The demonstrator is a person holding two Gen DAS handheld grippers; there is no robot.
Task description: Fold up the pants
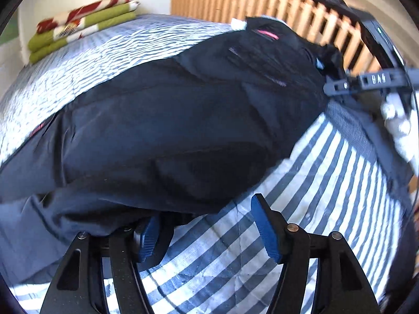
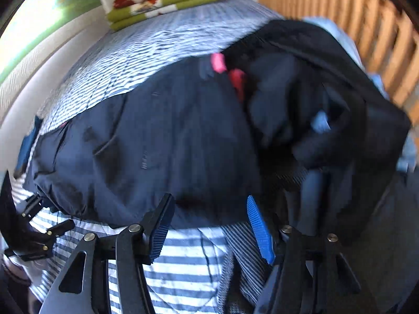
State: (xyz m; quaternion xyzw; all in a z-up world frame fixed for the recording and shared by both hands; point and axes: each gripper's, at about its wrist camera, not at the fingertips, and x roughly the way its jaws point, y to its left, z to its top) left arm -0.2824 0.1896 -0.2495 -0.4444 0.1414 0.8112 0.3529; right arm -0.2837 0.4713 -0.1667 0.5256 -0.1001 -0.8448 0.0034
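Note:
Dark navy pants (image 1: 170, 117) with a pink label lie spread across the striped bed. My left gripper (image 1: 207, 233) is open at their near edge. Its left finger is tucked under the cloth's hem, and only the sheet shows between the pads. In the right wrist view the same pants (image 2: 157, 144) fill the middle. My right gripper (image 2: 209, 230) is open at their near edge, its tips just at the fabric, pressing on nothing. One of the right gripper's fingers (image 1: 340, 85) shows at the pants' far right end. The left gripper's fingers (image 2: 61, 226) show at the lower left.
The blue-and-white striped sheet (image 1: 314, 196) covers the bed. A folded green and red blanket (image 1: 78, 28) lies at the far corner. A slatted wooden panel (image 1: 262, 2) stands behind the bed. A heap of dark clothes (image 2: 327, 104) lies to the right, with a grey knit cloth (image 2: 243, 261) nearer.

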